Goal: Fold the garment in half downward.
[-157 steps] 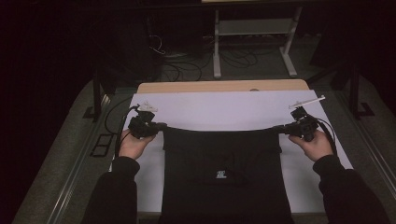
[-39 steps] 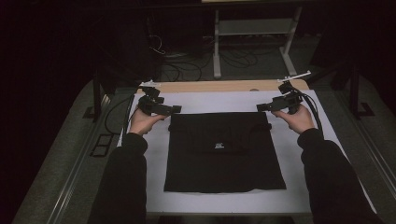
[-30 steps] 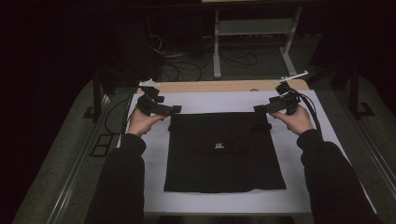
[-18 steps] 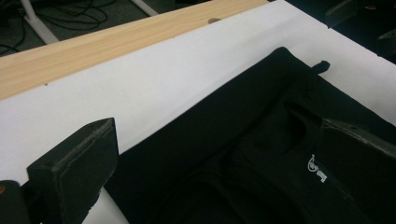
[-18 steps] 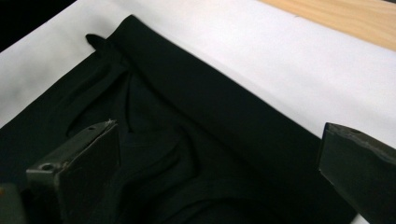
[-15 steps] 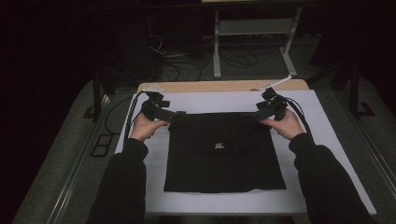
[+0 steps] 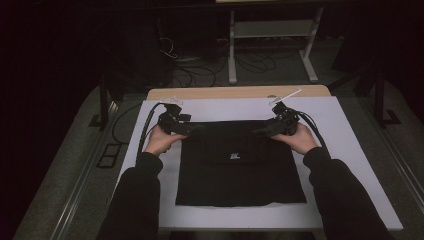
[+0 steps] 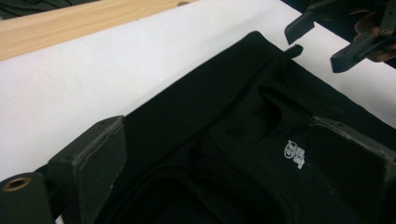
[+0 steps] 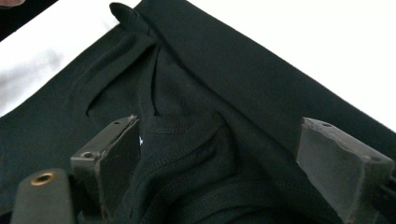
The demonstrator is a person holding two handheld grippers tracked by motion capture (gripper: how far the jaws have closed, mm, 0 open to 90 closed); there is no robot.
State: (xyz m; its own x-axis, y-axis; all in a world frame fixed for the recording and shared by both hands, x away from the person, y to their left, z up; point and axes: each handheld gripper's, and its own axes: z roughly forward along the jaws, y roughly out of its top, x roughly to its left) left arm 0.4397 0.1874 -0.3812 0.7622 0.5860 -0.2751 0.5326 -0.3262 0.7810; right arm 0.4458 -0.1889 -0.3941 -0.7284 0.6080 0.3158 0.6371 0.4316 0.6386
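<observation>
Black garment (image 7: 240, 165) lies flat and folded, roughly square, on the white sheet (image 7: 350, 150) covering the table (image 7: 240, 92); small white logo (image 7: 235, 156) sits near its centre; far edge is a straight fold running left-right w/ a small tab of cloth poking out at one far corner, seen in the left tool view (image 8: 293, 49); neckline seam and soft creases show in the right tool view (image 9: 187, 135).

Left tool (image 7: 195, 128) sits at the garment's far-left corner, jaws wide apart over the cloth, fabric lying between them but pads not pressing on it; jaws have just been closing a little. Right tool (image 7: 262, 131) is at the far-right corner, jaws also wide w/ cloth between them, not clamped; also just been closing a bit. In the left tool view the right tool (image 8: 317, 42) shows past the far corner, tips just beside the tab.

Left hand (image 7: 160, 140) and right hand (image 7: 297, 139) hold the tools, dark sleeves coming in from the bottom; cables trail off both tools. Beyond the sheet a strip of bare wood tabletop; behind it a dark floor w/ cables and a white frame (image 7: 270, 35).
</observation>
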